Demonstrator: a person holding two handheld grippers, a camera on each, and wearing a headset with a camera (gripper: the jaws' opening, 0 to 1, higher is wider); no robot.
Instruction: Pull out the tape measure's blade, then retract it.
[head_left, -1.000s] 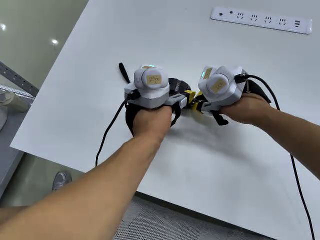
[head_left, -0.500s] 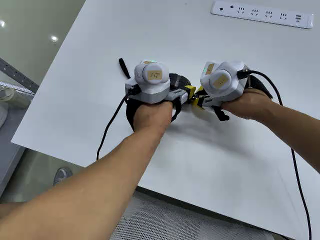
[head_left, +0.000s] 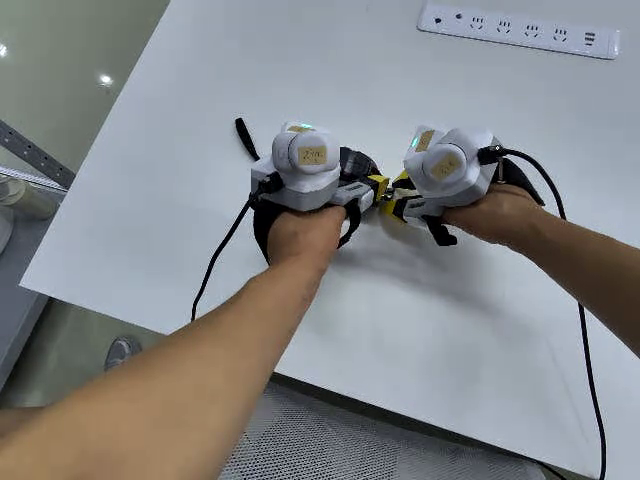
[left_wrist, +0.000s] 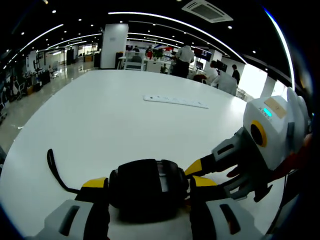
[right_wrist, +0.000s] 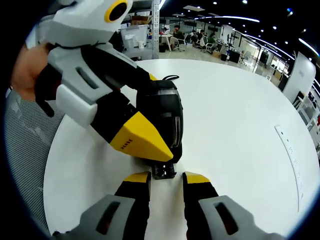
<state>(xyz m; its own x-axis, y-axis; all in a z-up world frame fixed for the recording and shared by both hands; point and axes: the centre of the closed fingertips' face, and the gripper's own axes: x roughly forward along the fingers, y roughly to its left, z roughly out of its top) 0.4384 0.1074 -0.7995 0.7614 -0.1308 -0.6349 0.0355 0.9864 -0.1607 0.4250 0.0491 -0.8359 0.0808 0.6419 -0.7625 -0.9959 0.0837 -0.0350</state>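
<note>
The left gripper (left_wrist: 149, 184) clamped the tape measure (right_wrist: 167, 112); the right gripper (right_wrist: 166, 176), jaws narrow, flanked the blade tab (right_wrist: 163, 171), grip not determinable.

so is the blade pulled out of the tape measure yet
No, the blade's hook sits at the mouth of the tape measure, by the right gripper.

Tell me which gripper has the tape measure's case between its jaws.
The left gripper: its jaws flank the black tape measure case. The right gripper sits at the small tab on its end.
</note>
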